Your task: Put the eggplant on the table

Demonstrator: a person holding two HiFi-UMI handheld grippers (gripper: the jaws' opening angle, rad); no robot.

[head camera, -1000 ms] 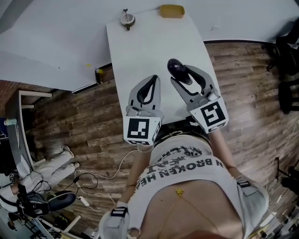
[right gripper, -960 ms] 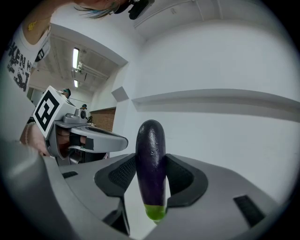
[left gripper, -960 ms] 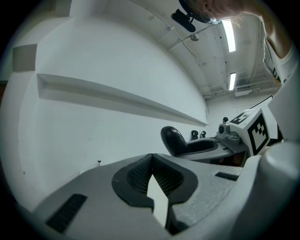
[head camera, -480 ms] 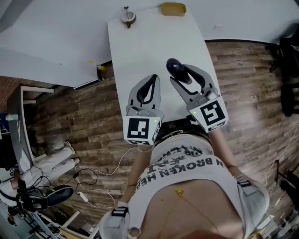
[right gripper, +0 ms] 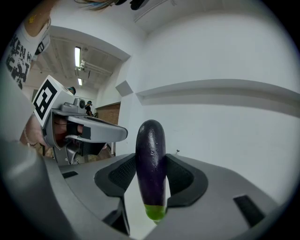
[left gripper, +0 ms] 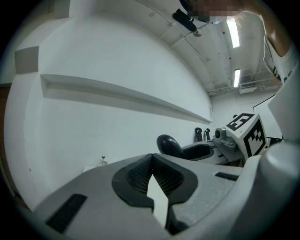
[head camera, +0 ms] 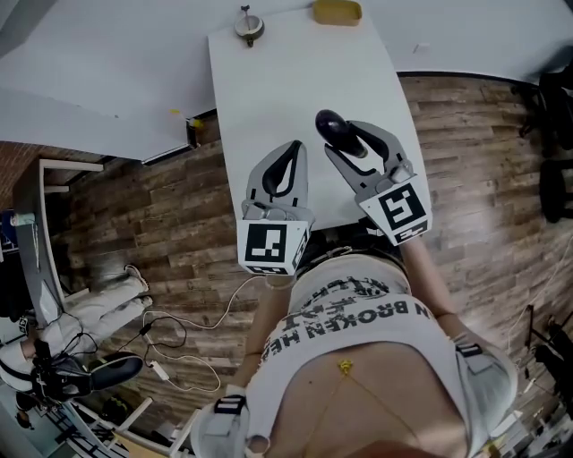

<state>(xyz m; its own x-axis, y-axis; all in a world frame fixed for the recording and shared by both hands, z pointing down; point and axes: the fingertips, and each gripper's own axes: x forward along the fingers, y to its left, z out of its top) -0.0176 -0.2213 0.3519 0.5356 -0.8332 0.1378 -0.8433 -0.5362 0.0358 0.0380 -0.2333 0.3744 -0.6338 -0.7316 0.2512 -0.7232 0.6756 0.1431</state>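
Holding eggplant upright over the table, right gripper

Wood plank floor (head camera: 161,215) fills most of the head view, with a white wall (head camera: 107,54) across the top. A long white table (head camera: 295,80) runs from the person toward the wall. The person stands at the near end, and their printed shirt (head camera: 358,331) fills the lower frame.

Both grippers are over the near half of the table, side by side and apart, pointing away from the person. Each has a marker cube at its rear.

The left gripper (head camera: 288,152) has its jaw tips meeting, with only a thin wedge of gap behind the tips. Its own view shows nothing between them (left gripper: 151,157), so it is closed and empty.

The right gripper (head camera: 345,130) has its jaws spread fairly wide and clamped on the eggplant (head camera: 331,127). In the right gripper view the pads press both sides of the eggplant (right gripper: 151,164). It stands upright with the dark rounded end up, well above the jaws, and the green stem end down. It is over the table. Whether the stem end touches the tabletop, cannot tell. The left gripper view also shows the dark end poking out of the right jaws (left gripper: 169,145).

Cables (head camera: 179,340) and a shoe (head camera: 107,385) lie on the floor at lower left. At the table's far end are a yellow object (head camera: 336,12) and a small round object (head camera: 248,27), well apart from each other and from the grippers.
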